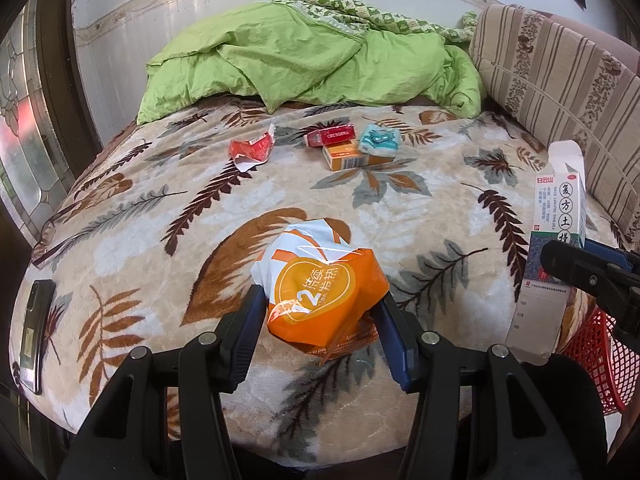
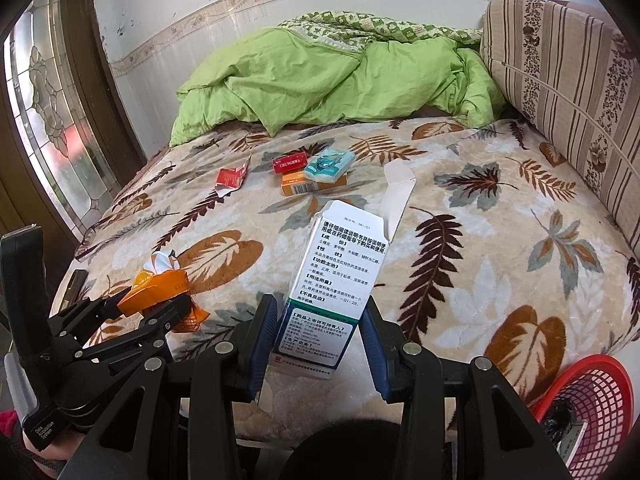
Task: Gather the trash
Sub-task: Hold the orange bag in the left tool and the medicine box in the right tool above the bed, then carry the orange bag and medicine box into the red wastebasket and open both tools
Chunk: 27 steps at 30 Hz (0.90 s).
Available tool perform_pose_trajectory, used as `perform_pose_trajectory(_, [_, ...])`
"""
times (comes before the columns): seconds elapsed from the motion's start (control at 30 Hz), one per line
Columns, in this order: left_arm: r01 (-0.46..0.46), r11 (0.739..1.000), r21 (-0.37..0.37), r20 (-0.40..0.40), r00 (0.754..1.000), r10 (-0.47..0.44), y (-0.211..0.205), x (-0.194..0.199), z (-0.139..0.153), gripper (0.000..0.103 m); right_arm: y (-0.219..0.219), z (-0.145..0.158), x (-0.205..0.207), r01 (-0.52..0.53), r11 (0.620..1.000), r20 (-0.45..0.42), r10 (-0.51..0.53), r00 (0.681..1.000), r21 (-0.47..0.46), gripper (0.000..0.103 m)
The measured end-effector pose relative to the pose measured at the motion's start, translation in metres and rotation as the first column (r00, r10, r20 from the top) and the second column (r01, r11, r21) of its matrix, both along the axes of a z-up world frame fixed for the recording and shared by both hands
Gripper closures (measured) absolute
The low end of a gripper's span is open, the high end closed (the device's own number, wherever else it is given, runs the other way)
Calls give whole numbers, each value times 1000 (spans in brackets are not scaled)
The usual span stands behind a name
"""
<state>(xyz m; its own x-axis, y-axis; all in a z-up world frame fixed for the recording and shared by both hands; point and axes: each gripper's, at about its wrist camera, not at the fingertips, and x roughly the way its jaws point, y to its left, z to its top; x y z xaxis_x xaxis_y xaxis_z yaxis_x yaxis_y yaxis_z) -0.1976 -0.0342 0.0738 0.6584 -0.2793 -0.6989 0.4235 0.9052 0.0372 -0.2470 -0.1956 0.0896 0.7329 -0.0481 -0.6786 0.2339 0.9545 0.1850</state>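
Crumpled orange wrapper (image 1: 326,292) is clamped between the left gripper (image 1: 320,322) jaws, near edge of the bed (image 1: 400,208). White medicine carton (image 2: 332,292) (top flap open) is pinched upright in the right gripper (image 2: 320,340). Red mesh basket (image 2: 596,404) is seen near right, off the bed. Farther back are left a torn red packet (image 1: 252,150), red cigarette pack (image 1: 332,136), orange box (image 1: 346,156) and teal tissue pack (image 1: 378,140).

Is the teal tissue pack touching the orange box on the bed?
Touching. In the right wrist view the teal tissue pack lies partly on top of the orange box, with no gap showing.
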Motion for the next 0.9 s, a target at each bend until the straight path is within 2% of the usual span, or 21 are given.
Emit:
perform_pose_trajectory(0.13, [42, 999, -10, 4, 999, -42, -6, -1, 7, 49, -7, 3, -7, 18, 1000, 1, -18, 1000, 6, 59])
perform_pose_trajectory(0.3, [148, 989, -29, 6, 989, -148, -26, -13, 19, 49, -28, 8, -30, 76, 997, 0, -76, 997, 21, 59])
perform_pose_trajectory(0.47, [286, 957, -56, -10, 958, -287, -61, -30, 33, 49, -61, 12, -64, 174, 983, -14, -173, 985, 53, 59])
perform_pose_trajectory(0.57, [381, 922, -68, -12, 924, -382, -88, -45, 42, 49, -85, 17, -92, 246, 967, -17, -246, 969, 69, 59])
perform_pose_trajectory(0.7, [514, 851, -108, -36, 854, -520, -127, -70, 52, 49, -119, 25, -138, 353, 934, -21, -352, 936, 57, 59])
perform_pose_trajectory(0.8, [601, 786, -146, -82, 784, -615, -159, -88, 55, 49, -141, 27, -172, 426, 903, -40, -424, 905, 47, 59])
perform_pose_trajectory(0.83, [632, 758, -163, -106, 752, -650, -172, -96, 56, 49, -146, 27, -181, 443, 896, -49, -441, 896, 44, 59])
perform_pose_trajectory(0.9, [669, 721, -183, -140, 708, -692, -190, -107, 53, 49, -159, 24, -202, 485, 874, -72, -481, 874, 41, 59])
